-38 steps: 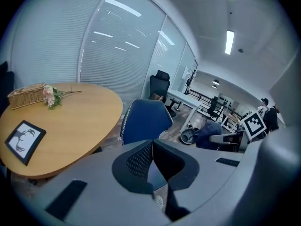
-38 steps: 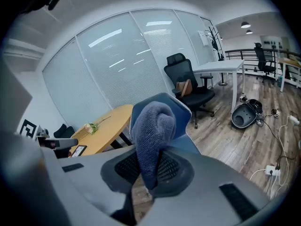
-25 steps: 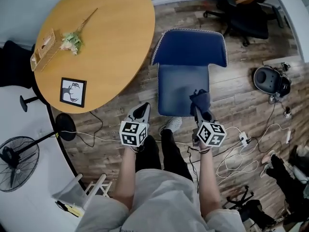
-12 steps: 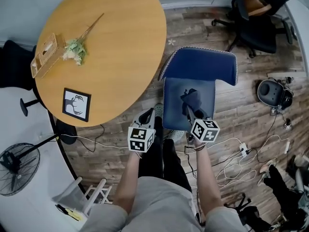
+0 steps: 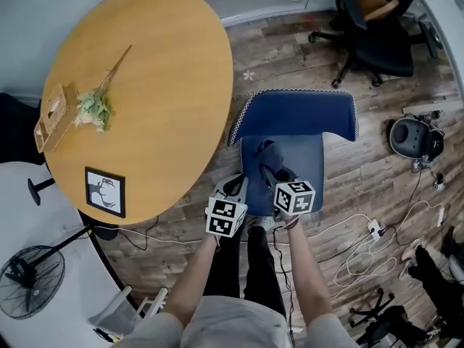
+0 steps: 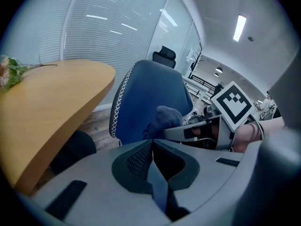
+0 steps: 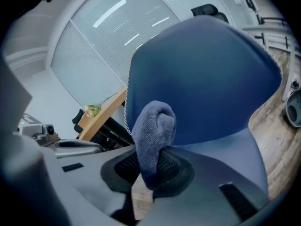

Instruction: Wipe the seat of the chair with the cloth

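Cloth (image 5: 266,154), a dark blue bunched wad, is resting on the left half of the seat (image 5: 304,159) of the blue chair (image 5: 299,112), close to the seat's left edge and short of the backrest. The right gripper (image 5: 271,171) is clenching it: in the right gripper view the folded towel is standing up out of the pinched jaws with the chair's back filling the space behind. The left gripper (image 5: 235,185) is hanging just beside the seat's front left corner, its jaws pressed together on nothing, taking no part.

Wiping looks to be under way, mid-stroke. The stroke seems to be running out of seat on this side, so the next move is probably calling for a reversal back toward the right, or a shift toward the rear strip under the backrest, with the wad kept pressed flat so it is not merely skimming.

Against the frame from a second ago, the cloth is sitting on the other side: it was lying near the seat's right front then, near the middle half a second ago. The left gripper is also closer to the chair, and the round table (image 5: 138,64) is lying further left in the head view.
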Demonstrator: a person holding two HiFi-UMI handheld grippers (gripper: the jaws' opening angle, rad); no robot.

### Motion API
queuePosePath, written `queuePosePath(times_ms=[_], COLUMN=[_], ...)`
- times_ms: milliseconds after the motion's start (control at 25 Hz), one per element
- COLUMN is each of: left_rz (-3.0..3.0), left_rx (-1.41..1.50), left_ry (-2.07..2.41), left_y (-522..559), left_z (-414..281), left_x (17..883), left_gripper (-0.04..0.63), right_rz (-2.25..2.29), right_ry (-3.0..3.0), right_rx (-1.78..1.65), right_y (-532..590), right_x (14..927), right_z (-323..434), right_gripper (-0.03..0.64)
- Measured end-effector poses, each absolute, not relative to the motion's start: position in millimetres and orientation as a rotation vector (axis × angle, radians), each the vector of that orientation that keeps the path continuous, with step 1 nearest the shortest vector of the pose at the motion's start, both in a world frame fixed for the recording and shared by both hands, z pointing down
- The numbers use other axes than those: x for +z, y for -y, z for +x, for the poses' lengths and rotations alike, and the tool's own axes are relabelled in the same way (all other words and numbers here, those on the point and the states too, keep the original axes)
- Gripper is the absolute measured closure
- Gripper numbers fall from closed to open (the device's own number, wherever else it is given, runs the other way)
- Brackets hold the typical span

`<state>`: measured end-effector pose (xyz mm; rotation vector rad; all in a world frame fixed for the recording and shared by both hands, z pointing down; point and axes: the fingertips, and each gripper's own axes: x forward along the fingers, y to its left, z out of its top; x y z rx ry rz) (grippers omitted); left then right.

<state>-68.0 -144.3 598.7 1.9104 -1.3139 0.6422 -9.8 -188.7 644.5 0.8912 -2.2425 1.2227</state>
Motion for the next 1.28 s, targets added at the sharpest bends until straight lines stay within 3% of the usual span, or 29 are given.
queuePosePath(times_ms=[240,560,680,920,1280], left_rz=[1.886,1.839,1.816,1.807,1.814], left_rx=[0.685,0.680,0.678,0.691,0.663], left_ry=[1.289,1.289,1.289,1.283,1.271], left_y=[133.6,107.6,98.8,96.3,99.8], left_z=[-79.8,-93.4,-96.2,-94.9,-89.5], left_x=[649.7,692.1,704.1,708.2,707.0], left_gripper=[0.568,0.568,0.568,0.568,0.568], right_rz=[0.655,0.488,0.547,0.395,0.282], right_ry=[2.287,2.224,2.133,1.833,1.792], right_rx=[1.521,1.465,1.178,-0.059,-0.246], right_y=[172.8,172.1,174.8,193.2,204.0], right_x=[697.8,781.1,818.4,859.1,871.6], right_z=[-52.0,-98.1,-98.3,-64.9,-41.7], right_gripper=[0.561,0.561,0.561,0.560,0.558])
